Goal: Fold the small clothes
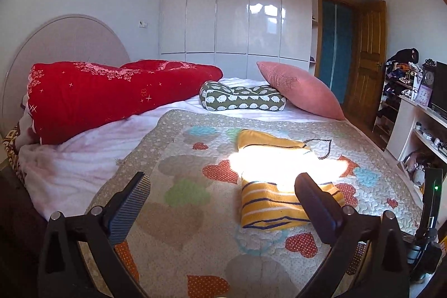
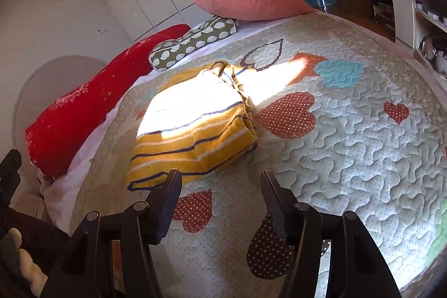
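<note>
Both sets of fingers spread, nothing between them. Right gripper nearer: its left finger sits just short of the striped yellow garment's near edge. The garment lies folded on the quilt, long axis running away toward the pillows. Left gripper hangs farther back, garment off to its right.

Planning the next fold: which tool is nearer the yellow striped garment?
Right, narrowly. The right tool hangs open at the yellow striped garment's near edge, left finger overlapping its hem. The left tool is open too, the garment ahead beyond its right finger.
</note>
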`<state>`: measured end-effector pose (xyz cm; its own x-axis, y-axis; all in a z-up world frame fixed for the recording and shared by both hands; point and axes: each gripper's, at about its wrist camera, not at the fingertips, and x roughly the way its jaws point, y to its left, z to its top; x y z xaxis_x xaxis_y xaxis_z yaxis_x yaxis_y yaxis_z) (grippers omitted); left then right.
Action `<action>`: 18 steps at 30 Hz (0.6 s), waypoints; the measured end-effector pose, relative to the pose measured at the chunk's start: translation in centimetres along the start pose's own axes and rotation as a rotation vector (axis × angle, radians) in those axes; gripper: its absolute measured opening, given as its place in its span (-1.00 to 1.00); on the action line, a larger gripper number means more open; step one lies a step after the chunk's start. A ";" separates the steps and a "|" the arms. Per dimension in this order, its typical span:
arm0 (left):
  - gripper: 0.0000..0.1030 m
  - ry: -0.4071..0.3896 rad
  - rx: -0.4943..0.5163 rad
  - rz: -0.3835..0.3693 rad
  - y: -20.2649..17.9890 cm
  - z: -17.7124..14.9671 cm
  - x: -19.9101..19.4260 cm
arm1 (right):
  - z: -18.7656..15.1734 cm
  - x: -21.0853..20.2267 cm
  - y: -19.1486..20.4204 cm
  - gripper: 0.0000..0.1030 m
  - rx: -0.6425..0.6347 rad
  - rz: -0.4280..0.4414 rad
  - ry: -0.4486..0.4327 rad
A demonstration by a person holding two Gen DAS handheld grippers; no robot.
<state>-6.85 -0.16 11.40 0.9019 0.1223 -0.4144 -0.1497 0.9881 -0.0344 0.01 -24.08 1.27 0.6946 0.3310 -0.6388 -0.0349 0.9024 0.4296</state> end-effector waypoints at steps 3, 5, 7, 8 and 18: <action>0.99 0.011 -0.004 0.003 0.1 -0.1 0.2 | -0.3 0.2 0.2 0.22 -0.006 0.001 0.010; 0.99 0.015 -0.009 0.010 0.2 -0.2 0.3 | -0.4 0.3 0.5 0.22 -0.012 0.003 0.014; 0.99 0.019 -0.010 0.017 0.2 -0.3 0.2 | -0.5 0.4 0.6 0.22 -0.019 0.003 0.018; 0.99 0.021 -0.008 0.020 0.2 -0.3 0.2 | -0.4 0.5 0.7 0.22 -0.022 0.004 0.021; 0.99 0.063 -0.005 0.019 0.3 -0.6 0.9 | -0.9 0.9 1.0 0.23 -0.031 0.006 0.042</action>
<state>-6.34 0.17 10.53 0.8718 0.1345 -0.4710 -0.1685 0.9852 -0.0304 -0.09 -22.60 0.58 0.6637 0.3470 -0.6626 -0.0615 0.9082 0.4140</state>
